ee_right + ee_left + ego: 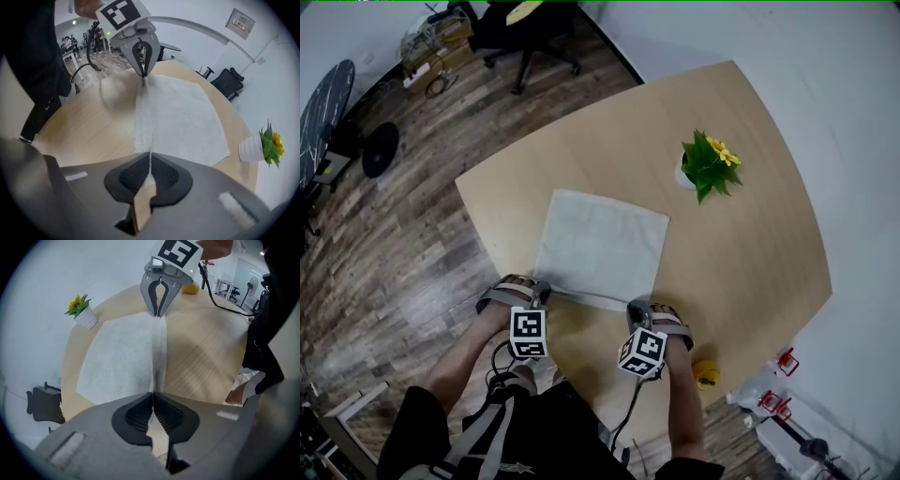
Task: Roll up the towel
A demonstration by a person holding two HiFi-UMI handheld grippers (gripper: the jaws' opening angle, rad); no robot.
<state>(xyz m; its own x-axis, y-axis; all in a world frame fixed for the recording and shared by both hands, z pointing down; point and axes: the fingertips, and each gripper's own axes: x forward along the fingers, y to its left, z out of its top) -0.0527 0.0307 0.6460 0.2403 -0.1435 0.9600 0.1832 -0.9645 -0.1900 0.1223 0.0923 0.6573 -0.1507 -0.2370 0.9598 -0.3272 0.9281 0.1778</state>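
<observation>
Two grippers, one towel. The white towel (605,246) lies flat on the wooden table (750,187), with its near edge turned over into a narrow first fold. Judged soft, light and limp: it would sag between holds, so the two ends of the fold look like the places to grip. Left gripper (540,292) is clenched on the fold's left end, right gripper (637,309) on its right end. Both point steeply down at the table edge, forearms side by side.
</observation>
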